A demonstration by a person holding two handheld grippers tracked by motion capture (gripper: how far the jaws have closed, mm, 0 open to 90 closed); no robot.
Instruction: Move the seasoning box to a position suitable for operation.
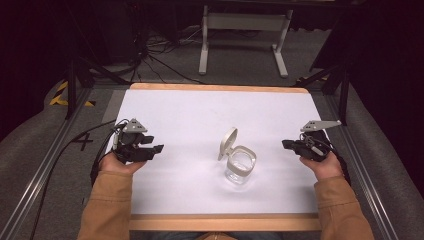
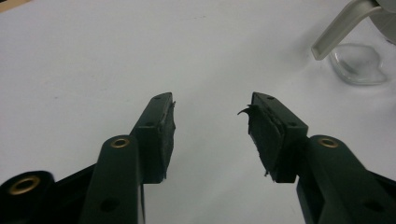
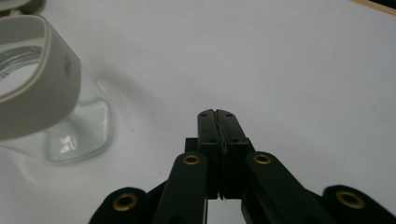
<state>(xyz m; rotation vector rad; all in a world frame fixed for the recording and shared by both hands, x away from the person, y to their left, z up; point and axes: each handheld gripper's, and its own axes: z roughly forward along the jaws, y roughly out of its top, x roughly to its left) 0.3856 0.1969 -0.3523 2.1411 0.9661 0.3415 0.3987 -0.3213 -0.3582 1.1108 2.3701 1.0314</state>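
High view: jar [image 1: 240, 165] between 2 grippers, unobstructed.

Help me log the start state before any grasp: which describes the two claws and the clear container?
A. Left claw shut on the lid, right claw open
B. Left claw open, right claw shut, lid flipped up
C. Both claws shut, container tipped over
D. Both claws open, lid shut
B: the left claw has a wide gap between its jaws, the right claw has its jaws pressed together, and the clear container stands upright with its lid raised.
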